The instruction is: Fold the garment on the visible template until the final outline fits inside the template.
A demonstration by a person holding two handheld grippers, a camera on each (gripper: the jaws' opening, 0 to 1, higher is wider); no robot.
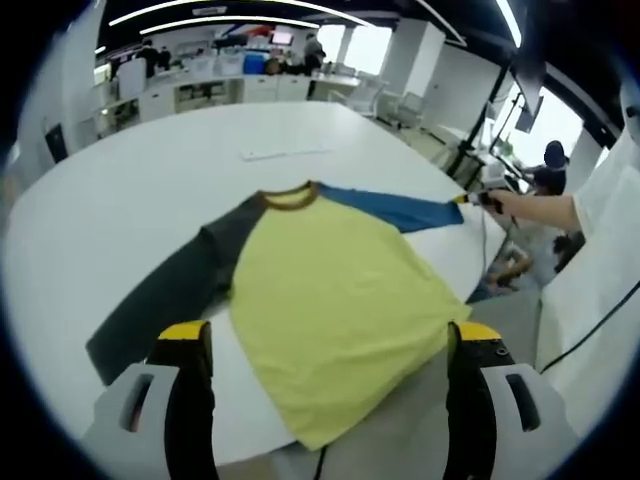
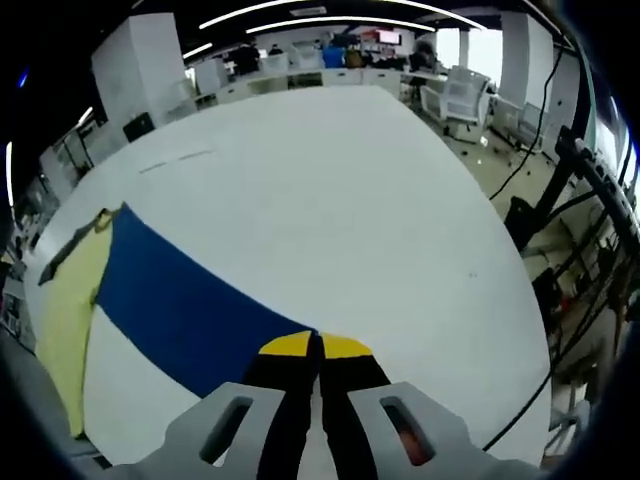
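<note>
The right claw (image 2: 315, 350) is pinched shut on the end of the blue sleeve (image 2: 180, 305). The left claw (image 1: 325, 345) is held wide open over the shirt (image 1: 325, 300), which is spread flat on the white counter (image 1: 150, 170). The shirt is judged soft, light and floppy, so corners and sleeve ends are best pinched.

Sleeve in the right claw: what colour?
Blue sleeve, clearest in the right gripper view, pinched by the right claw.
</note>
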